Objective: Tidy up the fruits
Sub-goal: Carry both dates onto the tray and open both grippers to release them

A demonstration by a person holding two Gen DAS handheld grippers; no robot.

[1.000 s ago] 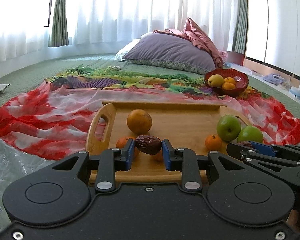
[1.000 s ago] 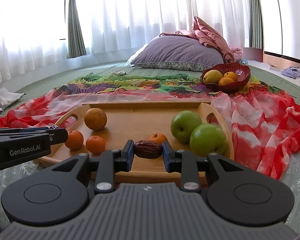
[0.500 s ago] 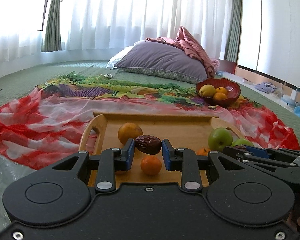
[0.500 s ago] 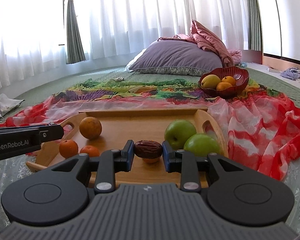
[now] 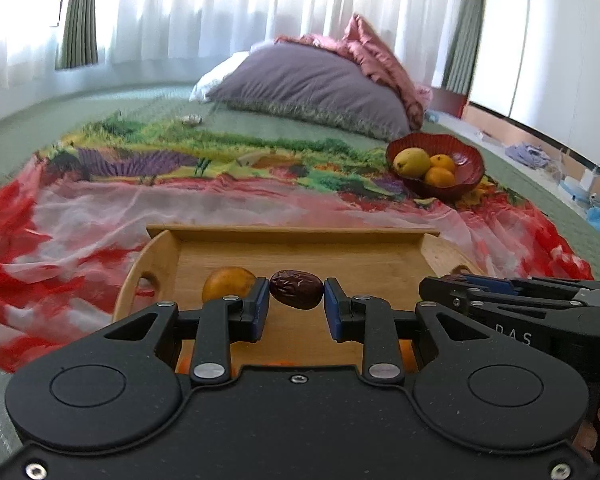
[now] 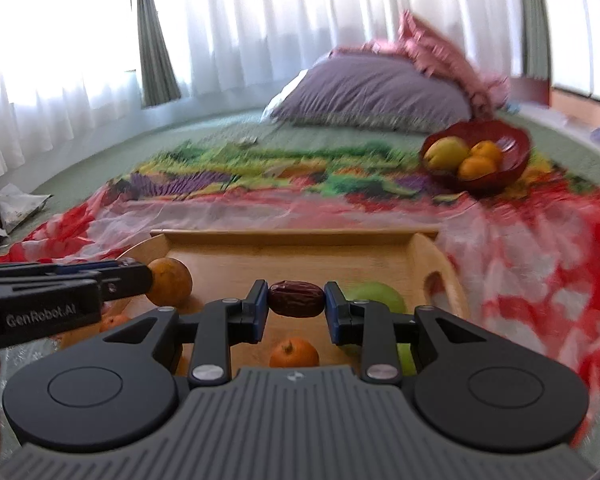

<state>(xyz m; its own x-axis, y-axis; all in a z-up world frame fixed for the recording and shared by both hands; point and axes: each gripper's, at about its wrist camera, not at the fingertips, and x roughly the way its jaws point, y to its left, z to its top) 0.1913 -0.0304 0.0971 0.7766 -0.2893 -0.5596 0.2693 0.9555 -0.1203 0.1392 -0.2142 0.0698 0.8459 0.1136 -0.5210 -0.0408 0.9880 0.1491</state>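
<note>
My left gripper (image 5: pixel 296 300) is shut on a dark brown date (image 5: pixel 296 289), held above the wooden tray (image 5: pixel 300 236). My right gripper (image 6: pixel 296 301) is shut on another date (image 6: pixel 296 298) over the same tray (image 6: pixel 292 238). On the tray lie a large orange (image 6: pixel 169 282), small mandarins (image 6: pixel 294 353) and green apples (image 6: pixel 376 296), partly hidden by the grippers. A dark red bowl (image 5: pixel 466 168) with a yellow fruit and mandarins stands beyond the tray to the right; it also shows in the right wrist view (image 6: pixel 512 148).
The tray sits on a red and floral cloth (image 5: pixel 60 216) on green matting. A grey pillow (image 5: pixel 312 88) with a pink cloth lies at the back. Curtains hang behind. Crumpled paper (image 6: pixel 16 204) lies at the far left.
Both grippers have lifted and moved forward over the tray with their dates still held. The tray's fruits have sunk lower in both views.
</note>
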